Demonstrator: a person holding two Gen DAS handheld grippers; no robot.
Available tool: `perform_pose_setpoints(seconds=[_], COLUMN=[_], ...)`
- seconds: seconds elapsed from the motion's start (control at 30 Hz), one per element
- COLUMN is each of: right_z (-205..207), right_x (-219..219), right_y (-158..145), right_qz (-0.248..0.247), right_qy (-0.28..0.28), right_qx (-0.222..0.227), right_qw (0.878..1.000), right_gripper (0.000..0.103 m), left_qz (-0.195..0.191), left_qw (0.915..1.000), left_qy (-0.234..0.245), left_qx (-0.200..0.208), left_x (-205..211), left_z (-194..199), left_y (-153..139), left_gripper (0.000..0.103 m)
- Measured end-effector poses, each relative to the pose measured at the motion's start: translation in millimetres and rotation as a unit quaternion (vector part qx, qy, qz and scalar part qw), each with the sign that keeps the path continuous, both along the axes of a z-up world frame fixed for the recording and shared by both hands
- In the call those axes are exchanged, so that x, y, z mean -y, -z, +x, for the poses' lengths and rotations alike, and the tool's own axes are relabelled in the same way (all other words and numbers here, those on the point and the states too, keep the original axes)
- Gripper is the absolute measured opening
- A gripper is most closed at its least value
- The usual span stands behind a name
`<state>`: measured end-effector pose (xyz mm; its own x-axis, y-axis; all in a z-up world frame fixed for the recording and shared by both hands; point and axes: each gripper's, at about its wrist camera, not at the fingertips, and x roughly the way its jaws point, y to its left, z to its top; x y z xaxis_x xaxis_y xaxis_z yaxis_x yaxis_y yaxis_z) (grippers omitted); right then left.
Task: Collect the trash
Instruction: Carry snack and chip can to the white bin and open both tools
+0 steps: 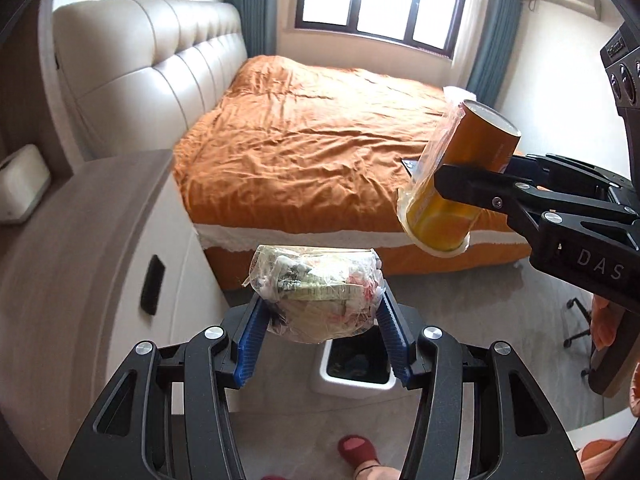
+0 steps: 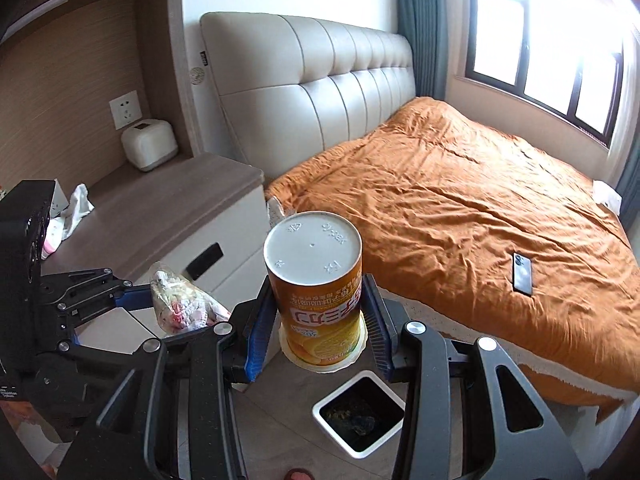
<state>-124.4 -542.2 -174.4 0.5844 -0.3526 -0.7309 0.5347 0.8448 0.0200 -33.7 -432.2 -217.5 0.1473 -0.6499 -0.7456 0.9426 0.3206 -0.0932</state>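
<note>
My left gripper (image 1: 320, 312) is shut on a clear plastic bag of crumpled wrappers (image 1: 316, 292), held above the floor; the same bag (image 2: 180, 304) shows at the lower left of the right wrist view. My right gripper (image 2: 316, 316) is shut on an orange cylindrical can (image 2: 316, 280) with a white end cap, held upside down; this can (image 1: 460, 176) hangs at the right of the left wrist view. A white square trash bin (image 1: 352, 372) with a dark inside stands on the floor just below both loads, and in the right wrist view the bin (image 2: 360, 416) sits below the can.
A bed with an orange cover (image 2: 460, 200) and padded headboard (image 2: 312, 88) fills the room's far side, a phone (image 2: 522, 274) lying on it. A nightstand (image 2: 160, 208) with drawers stands left of the bin, with a tissue box (image 2: 148, 144) and a cloth on top. A red slipper (image 1: 358, 450) is on the floor.
</note>
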Motion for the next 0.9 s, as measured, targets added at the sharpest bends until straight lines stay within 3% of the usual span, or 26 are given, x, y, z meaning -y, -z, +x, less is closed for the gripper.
perform_pose_setpoints(seconds=[0.23, 0.4, 0.87, 0.9], right_z=[-31.2, -43.4, -58.5, -59.4], right_x=[31.3, 51.4, 95.8, 95.9], right_y=[41.2, 89.5, 284.2, 299.9], right_qz=[0.020, 0.040, 0.099, 0.101], right_qy=[0.039, 0.059, 0.117, 0.120], right_qx=[-0.025, -0.050, -0.085, -0.089], right_qw=[0.999, 0.996, 0.985, 0.984], right_gripper=[0.044, 0.044, 0.044, 0.045], left_qz=[0.027, 0.051, 0.107, 0.111], left_qw=[0.9982, 0.9951, 0.9823, 0.9809], left_qy=[0.051, 0.076, 0.127, 0.130], left_qx=[-0.018, -0.039, -0.088, -0.093], left_x=[48.0, 79.7, 137.1, 138.9], left_z=[-30.1, -41.5, -55.8, -56.1], left_y=[45.3, 96.7, 305.0, 318.2], left_gripper=[0.051, 0.051, 0.052, 0.058])
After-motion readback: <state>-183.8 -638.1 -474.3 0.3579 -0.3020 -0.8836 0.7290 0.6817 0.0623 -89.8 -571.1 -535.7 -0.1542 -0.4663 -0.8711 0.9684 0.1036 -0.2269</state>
